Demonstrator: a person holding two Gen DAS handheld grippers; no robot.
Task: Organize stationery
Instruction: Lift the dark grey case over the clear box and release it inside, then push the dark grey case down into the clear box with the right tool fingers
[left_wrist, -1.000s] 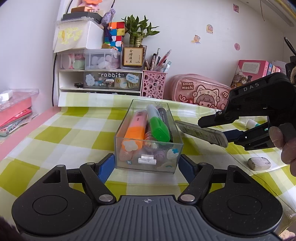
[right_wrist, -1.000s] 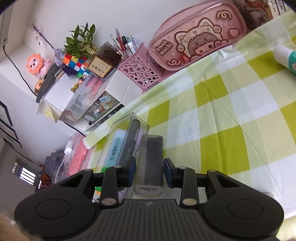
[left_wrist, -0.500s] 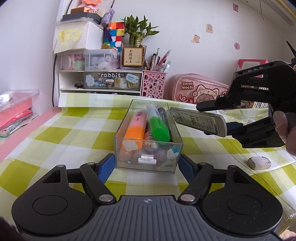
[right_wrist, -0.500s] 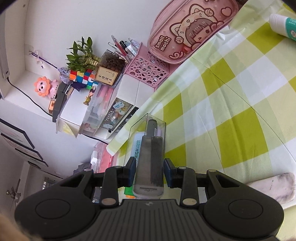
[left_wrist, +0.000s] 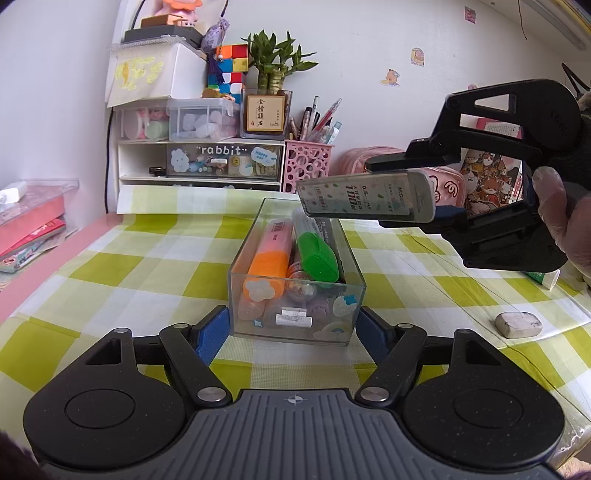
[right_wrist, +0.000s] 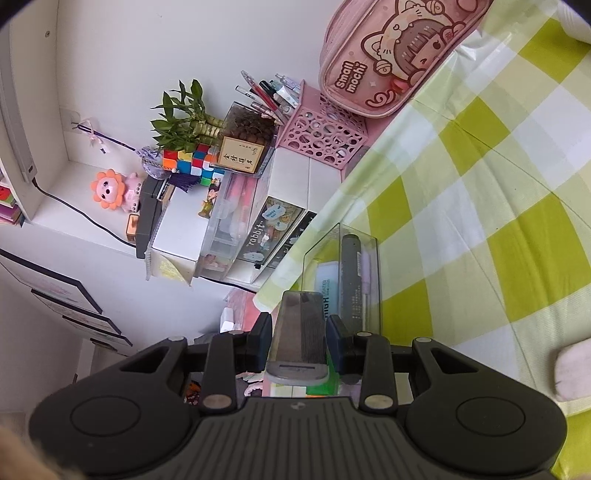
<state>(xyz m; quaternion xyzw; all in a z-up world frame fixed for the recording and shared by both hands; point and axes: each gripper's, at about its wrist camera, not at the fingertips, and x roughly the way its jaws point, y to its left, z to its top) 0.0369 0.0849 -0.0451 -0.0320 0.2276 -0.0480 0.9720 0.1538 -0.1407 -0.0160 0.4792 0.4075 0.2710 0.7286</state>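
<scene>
A clear plastic box (left_wrist: 295, 310) stands on the checked tablecloth, holding an orange highlighter (left_wrist: 266, 266), a green highlighter (left_wrist: 317, 254) and other pens. My left gripper (left_wrist: 293, 326) is shut on the near end of the box, one pad on each side wall. My right gripper (left_wrist: 406, 192) is shut on a grey pencil-lead case (left_wrist: 365, 199) and holds it level in the air above the far right part of the box. In the right wrist view the case (right_wrist: 299, 332) sits between my pads, with the box (right_wrist: 343, 273) below and ahead.
A grey eraser (left_wrist: 518, 324) lies on the cloth at the right. A glue stick (left_wrist: 543, 277) lies behind it. At the back stand a pink pen holder (left_wrist: 308, 162), a pink pencil bag (right_wrist: 391, 59) and a white drawer unit (left_wrist: 199, 162).
My right gripper has lifted the lead case and carried it left, from beside the box to above it, rolling the case level. The left gripper and the box have stayed still.
</scene>
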